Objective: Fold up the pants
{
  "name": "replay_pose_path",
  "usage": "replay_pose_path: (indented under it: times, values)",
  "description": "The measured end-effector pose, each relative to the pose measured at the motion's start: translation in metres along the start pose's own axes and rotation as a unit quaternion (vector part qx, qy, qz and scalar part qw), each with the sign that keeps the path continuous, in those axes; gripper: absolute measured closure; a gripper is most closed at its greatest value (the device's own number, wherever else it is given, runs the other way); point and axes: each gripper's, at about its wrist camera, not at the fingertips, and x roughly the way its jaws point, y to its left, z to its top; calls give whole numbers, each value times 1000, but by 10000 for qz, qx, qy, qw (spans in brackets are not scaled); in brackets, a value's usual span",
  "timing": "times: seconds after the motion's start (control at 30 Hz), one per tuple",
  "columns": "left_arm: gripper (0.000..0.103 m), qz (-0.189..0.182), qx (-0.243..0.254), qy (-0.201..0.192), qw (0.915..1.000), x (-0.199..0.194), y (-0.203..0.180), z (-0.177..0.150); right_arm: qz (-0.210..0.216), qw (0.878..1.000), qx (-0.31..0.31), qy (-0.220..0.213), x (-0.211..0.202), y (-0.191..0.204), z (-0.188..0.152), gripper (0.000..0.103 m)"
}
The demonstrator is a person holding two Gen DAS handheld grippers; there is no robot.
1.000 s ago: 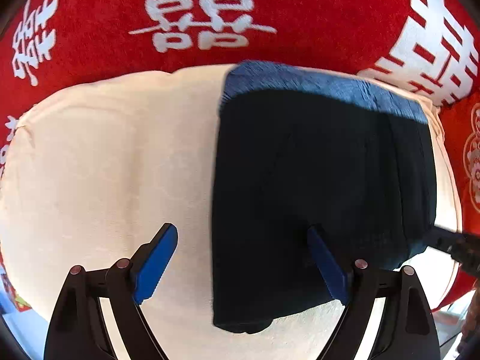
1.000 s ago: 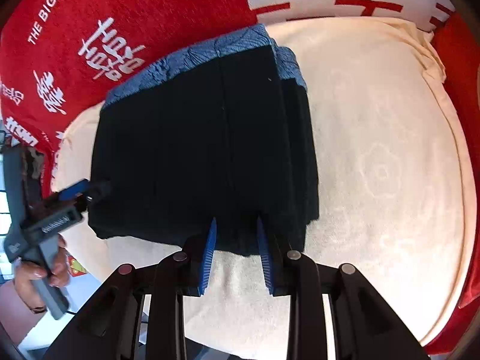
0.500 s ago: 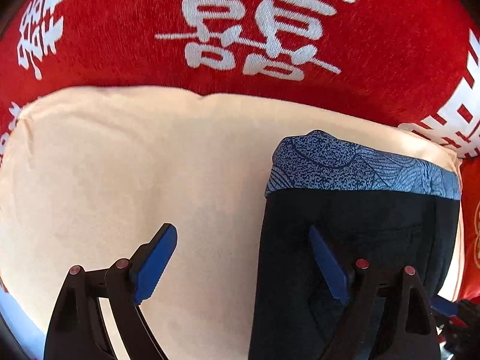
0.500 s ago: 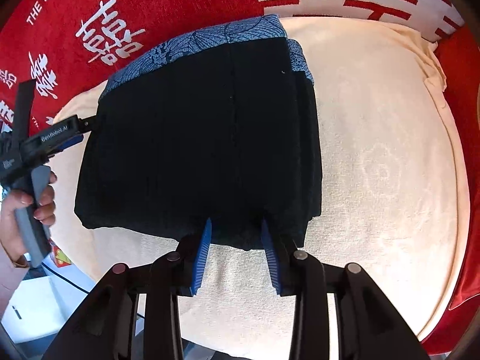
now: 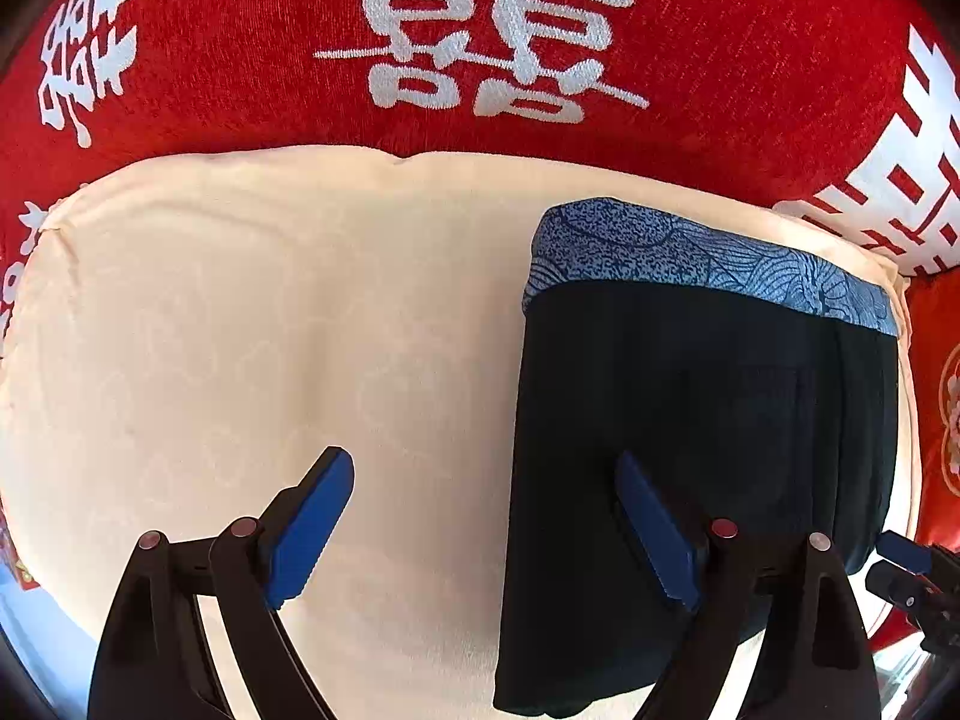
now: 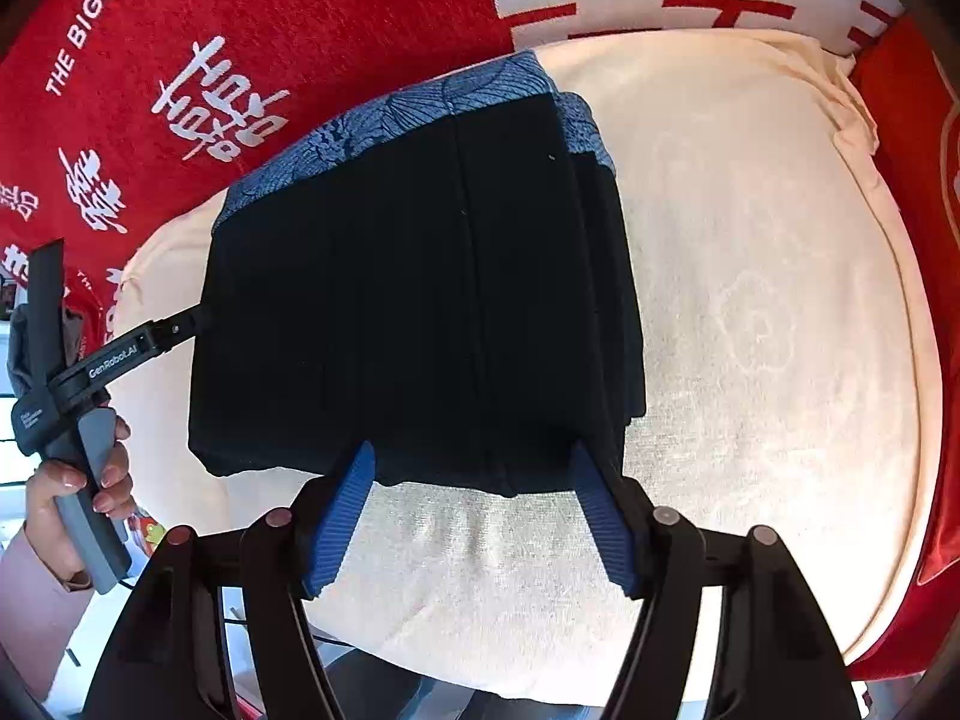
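The folded black pants (image 5: pixel 708 450) with a blue patterned waistband (image 5: pixel 708 258) lie on a cream towel (image 5: pixel 270 330). My left gripper (image 5: pixel 480 516) hangs open above them. Its right finger is over the black cloth and its left finger over bare towel, so the pants' left edge lies between them. In the right wrist view the pants (image 6: pixel 420 300) fill the middle. My right gripper (image 6: pixel 474 468) straddles their near edge with its jaws opening, and the pads stand clear of the fabric. The left gripper (image 6: pixel 180 327) reaches the pants' left edge, held by a person's hand (image 6: pixel 78 480).
A red blanket (image 5: pixel 240 60) with white characters lies under and behind the towel. The towel (image 6: pixel 780 300) has a wide bare stretch to the right of the pants. The right gripper's tip (image 5: pixel 906 564) shows at the lower right of the left wrist view.
The right gripper's jaws have spread from a narrow gap at the pants' near edge to a wide one. The left gripper has moved along the pants' left edge toward the waistband.
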Motion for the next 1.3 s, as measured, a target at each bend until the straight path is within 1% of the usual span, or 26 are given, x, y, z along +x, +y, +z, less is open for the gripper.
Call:
replay_pose_path:
  times: [0.2,0.67,0.77,1.3]
  values:
    - [13,-13,16,18,10000,0,-1,1,-45,9999,150,62,2,-5,-3,31]
    - [13,6,35,17,10000,-1,-1,1,-44,9997,238,93,3,-9,-1,29]
    - [13,12,57,13,10000,-1,-1,1,-123,9995,246,125,5,-10,1,25]
    - [13,96,288,120,9995,-3,-13,-1,-374,9987,272,193,7,-19,0,24]
